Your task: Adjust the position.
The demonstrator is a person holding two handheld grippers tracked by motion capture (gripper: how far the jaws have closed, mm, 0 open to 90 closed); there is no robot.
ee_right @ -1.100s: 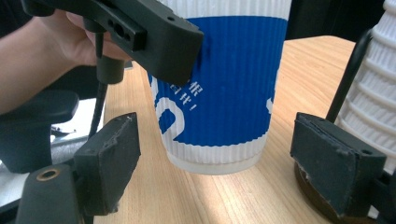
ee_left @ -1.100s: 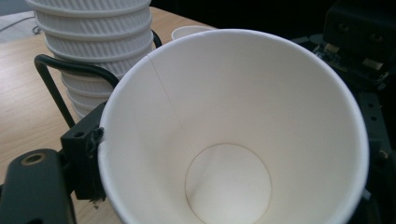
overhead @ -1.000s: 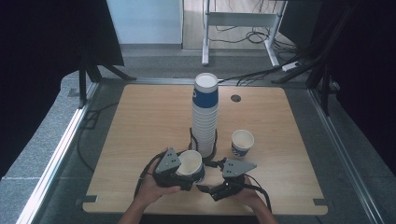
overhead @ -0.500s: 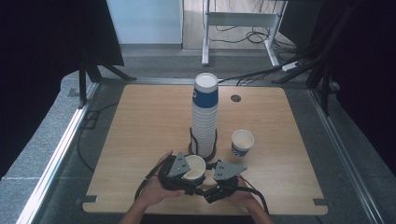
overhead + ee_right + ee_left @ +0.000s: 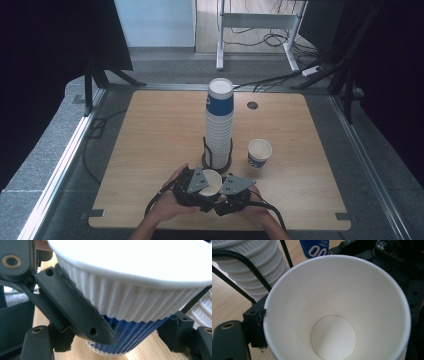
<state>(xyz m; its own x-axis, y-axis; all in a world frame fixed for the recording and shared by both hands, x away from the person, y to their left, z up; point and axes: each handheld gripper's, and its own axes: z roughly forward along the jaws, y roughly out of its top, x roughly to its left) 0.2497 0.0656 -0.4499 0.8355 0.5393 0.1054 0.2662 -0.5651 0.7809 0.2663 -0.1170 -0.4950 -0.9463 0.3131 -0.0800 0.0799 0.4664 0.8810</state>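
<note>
Both grippers meet at a paper cup (image 5: 212, 182) near the table's front edge. The right gripper (image 5: 231, 196) clamps its side. The left gripper (image 5: 196, 189) has just been opening, cup between its jaws. Next, the right gripper must carry it alone.

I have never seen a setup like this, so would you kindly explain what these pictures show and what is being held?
A person sits at a wooden table, holding a hand-operated two-jaw gripper in each hand. The high view looks down from above; the other two pictures come from cameras riding on each gripper. On the table stand a tall stack of cups in a black wire holder and a single cup beside it. The left gripper and right gripper meet around one paper cup, white inside, blue ribbed outside. The right gripper view shows a jaw against its side. The left jaws have just been opening, with the cup between them.
</note>
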